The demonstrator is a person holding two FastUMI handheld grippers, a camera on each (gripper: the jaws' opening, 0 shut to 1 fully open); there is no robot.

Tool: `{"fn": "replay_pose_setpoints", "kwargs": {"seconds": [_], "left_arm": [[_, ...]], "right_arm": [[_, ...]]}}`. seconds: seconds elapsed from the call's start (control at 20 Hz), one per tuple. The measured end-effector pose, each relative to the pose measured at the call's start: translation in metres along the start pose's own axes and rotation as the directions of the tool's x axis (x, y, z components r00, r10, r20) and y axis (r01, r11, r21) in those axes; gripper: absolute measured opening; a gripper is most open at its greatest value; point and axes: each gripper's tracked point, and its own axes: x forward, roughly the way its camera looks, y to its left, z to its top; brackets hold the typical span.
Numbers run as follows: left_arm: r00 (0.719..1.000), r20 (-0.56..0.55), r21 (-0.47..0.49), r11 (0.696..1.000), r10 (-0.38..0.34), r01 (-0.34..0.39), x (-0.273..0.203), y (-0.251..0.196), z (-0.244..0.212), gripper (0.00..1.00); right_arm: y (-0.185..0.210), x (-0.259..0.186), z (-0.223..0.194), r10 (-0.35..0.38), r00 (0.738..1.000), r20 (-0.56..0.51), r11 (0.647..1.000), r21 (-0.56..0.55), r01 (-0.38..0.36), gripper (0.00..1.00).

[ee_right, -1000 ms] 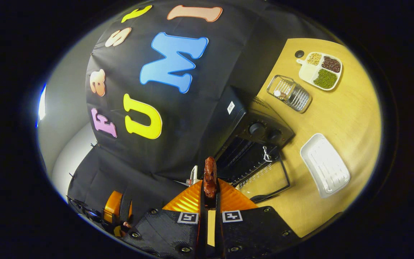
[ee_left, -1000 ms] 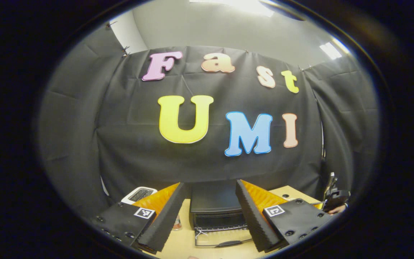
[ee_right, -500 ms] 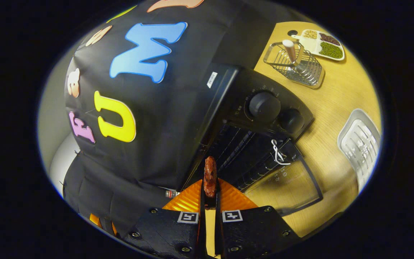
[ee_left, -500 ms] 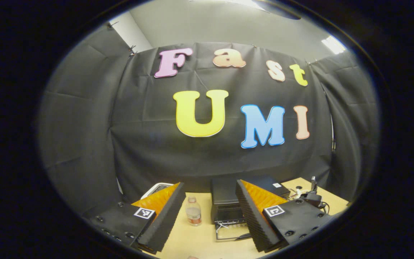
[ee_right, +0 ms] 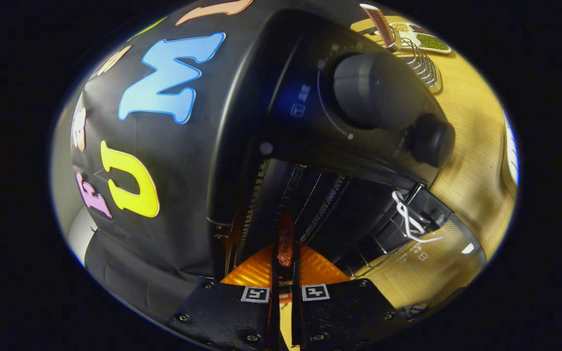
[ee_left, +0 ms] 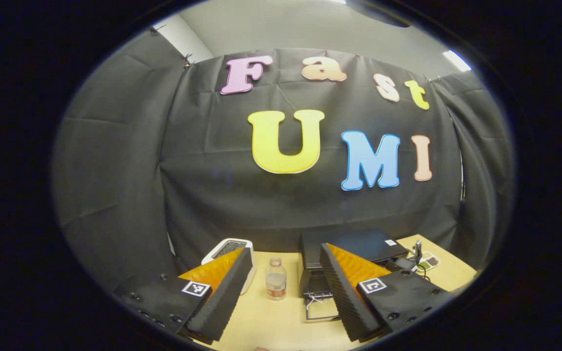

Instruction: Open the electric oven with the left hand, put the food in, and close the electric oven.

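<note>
Food point(ee_right: 285, 241) pinched in right gripper point(ee_right: 285, 273) at oven point(ee_right: 339, 122) mouth.

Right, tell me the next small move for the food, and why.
Probably ease the right gripper forward and set the piece of food on the rack inside the electric oven: the glass door hangs open and the food sits at the mouth, still pinched.

Black electric oven point(ee_right: 310, 107) door down, reddish-brown food strip point(ee_right: 285, 239) at its mouth.
</note>
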Motion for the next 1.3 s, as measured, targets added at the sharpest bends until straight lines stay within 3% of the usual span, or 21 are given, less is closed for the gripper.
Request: {"fn": "replay_pose_setpoints", "kwargs": {"seconds": [0.2, 0.3, 0.4, 0.5, 0.55, 0.65, 0.7, 0.75, 0.85, 0.9, 1.0, 1.2, 1.3], "left_arm": [[1.000, -0.011, 0.002, 1.000, 0.011, -0.011, 0.002, 0.005, -0.006, 0.99], [1.000, -0.020, -0.010, 1.000, 0.009, -0.009, 0.005, 0.002, -0.008, 0.95], [1.000, -0.022, -0.021, 1.000, -0.001, 0.000, 0.006, -0.004, -0.009, 0.99], [1.000, 0.001, -0.044, 0.999, -0.018, 0.018, 0.009, -0.012, -0.002, 1.00], [1.000, 0.008, -0.049, 0.998, -0.026, 0.027, 0.010, -0.017, 0.001, 1.00], [0.999, 0.008, -0.044, 0.998, -0.044, 0.044, 0.013, -0.029, 0.000, 0.99], [0.999, 0.008, -0.043, 0.998, -0.052, 0.053, 0.005, -0.026, 0.000, 0.99], [0.998, 0.008, -0.045, 0.997, -0.063, 0.063, 0.006, -0.032, 0.001, 0.99], [0.996, 0.007, -0.052, 0.995, -0.087, 0.087, 0.008, -0.052, 0.000, 0.95], [0.995, 0.011, -0.055, 0.993, -0.100, 0.101, 0.009, -0.060, 0.000, 0.99], [0.992, 0.023, -0.055, 0.991, -0.124, 0.125, 0.012, -0.076, 0.004, 0.99], [0.986, 0.043, -0.055, 0.985, -0.162, 0.164, 0.019, -0.108, 0.011, 0.99], [0.982, 0.054, -0.056, 0.982, -0.180, 0.183, 0.021, -0.122, 0.015, 0.99]], "right_arm": [[-0.006, 0.009, 0.006, -0.046, 0.999, 0.030, 0.999, 0.002, 0.045, 0.10], [-0.011, 0.013, 0.006, -0.083, 0.996, 0.033, 0.995, -0.054, 0.085, 0.13], [-0.019, 0.007, 0.008, -0.156, 0.987, 0.024, 0.978, -0.137, 0.158, 0.18], [-0.021, -0.001, 0.008, -0.189, 0.982, 0.016, 0.957, -0.222, 0.188, 0.31], [-0.025, -0.007, 0.009, -0.213, 0.977, 0.019, 0.939, -0.272, 0.210, 0.60], [-0.026, -0.025, 0.010, -0.230, 0.973, 0.021, 0.915, -0.337, 0.223, 0.73], [-0.024, -0.036, 0.011, -0.227, 0.974, 0.020, 0.905, -0.366, 0.218, 0.72], [-0.024, -0.049, 0.012, -0.235, 0.972, 0.025, 0.885, -0.409, 0.224, 0.93], [-0.015, -0.086, 0.018, -0.230, 0.972, 0.048, 0.837, -0.499, 0.223, 0.93], [-0.007, -0.105, 0.025, -0.216, 0.974, 0.073, 0.809, -0.546, 0.220, 0.93], [0.014, -0.140, 0.040, -0.173, 0.977, 0.127, 0.746, -0.630, 0.215, 0.91], [0.077, -0.210, 0.078, -0.031, 0.967, 0.251, 0.587, -0.779, 0.221, 0.90], [0.113, -0.240, 0.095, 0.049, 0.953, 0.300, 0.529, -0.817, 0.230, 0.90]]}}
